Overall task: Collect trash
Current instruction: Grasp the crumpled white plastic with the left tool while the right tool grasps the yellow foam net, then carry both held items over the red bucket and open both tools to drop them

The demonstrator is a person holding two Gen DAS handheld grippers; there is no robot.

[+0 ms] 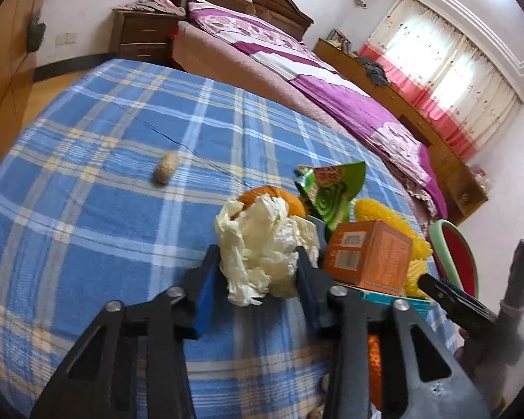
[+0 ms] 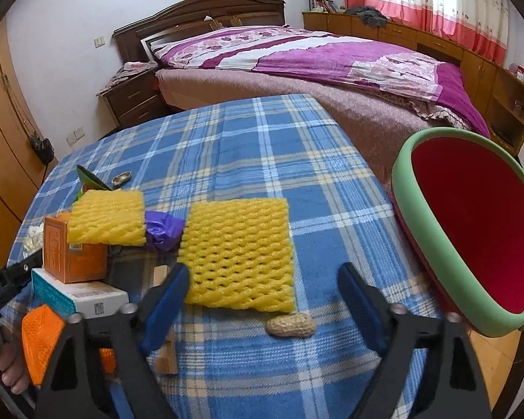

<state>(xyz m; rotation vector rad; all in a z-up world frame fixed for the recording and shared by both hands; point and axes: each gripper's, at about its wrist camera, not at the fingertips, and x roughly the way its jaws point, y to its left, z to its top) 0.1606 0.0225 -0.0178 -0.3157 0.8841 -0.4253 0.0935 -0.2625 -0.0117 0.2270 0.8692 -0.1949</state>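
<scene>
On the blue plaid table [image 1: 104, 174], my left gripper [image 1: 258, 272] is shut on a crumpled white tissue [image 1: 262, 244], with a blue pad pressed to each side. Behind the tissue lie an orange peel [image 1: 279, 197], a green snack wrapper [image 1: 332, 192] and an orange box [image 1: 366, 255]. My right gripper [image 2: 265, 296] stands open over the near edge of a flat yellow foam net [image 2: 237, 255]. A peanut [image 2: 290, 324] lies just in front of that net, touched by neither finger. The red bin with a green rim [image 2: 401, 188] is held tilted at the right.
A second foam net [image 2: 108, 220] rests on the orange box [image 2: 73, 255], next to a purple wrapper [image 2: 164, 230]. A white and teal box [image 2: 77, 296], orange mesh [image 2: 42, 335] and a wood piece [image 2: 167, 356] lie near. Another peanut [image 1: 165, 173] sits alone. A bed [image 2: 297, 70] stands behind.
</scene>
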